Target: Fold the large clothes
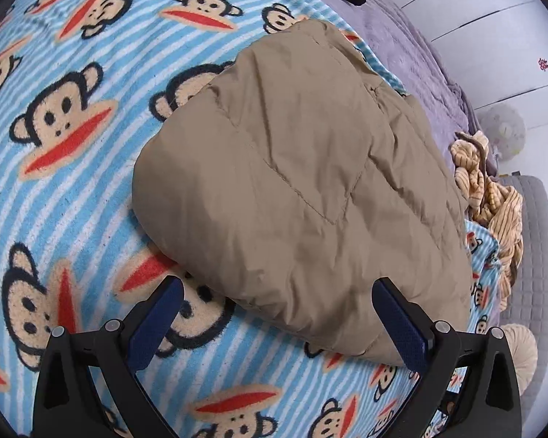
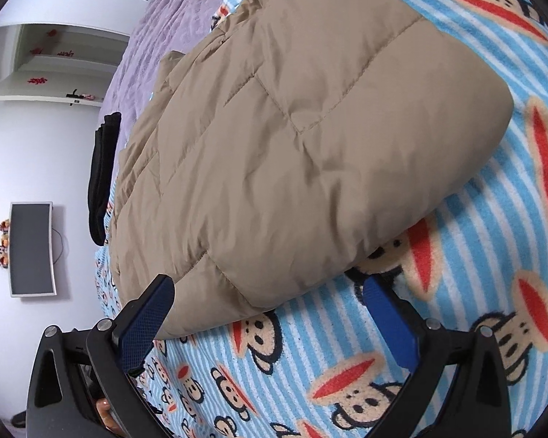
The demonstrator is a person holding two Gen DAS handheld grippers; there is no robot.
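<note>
A puffy tan quilted jacket [image 1: 296, 182] lies folded into a thick bundle on a blue striped blanket with monkey faces [image 1: 73, 127]. My left gripper [image 1: 277, 284] hovers at the bundle's near edge, its blue-padded fingers spread wide with nothing pinched; the right finger overlaps the jacket's hem. In the right wrist view the same jacket [image 2: 292, 146] fills the middle. My right gripper [image 2: 268, 286] stands wide open over the near hem, left finger beside the jacket's edge, right finger above the blanket [image 2: 456, 310]. Neither gripper holds cloth.
A crumpled yellow striped garment [image 1: 489, 189] lies beyond the jacket by a purple bedspread [image 1: 413, 58]. A black garment [image 2: 104, 175] hangs at the bed's edge. A grey quilted cushion [image 1: 533, 248] and a round cream pillow [image 1: 522, 350] sit off the bed. A wall monitor [image 2: 31, 250] is nearby.
</note>
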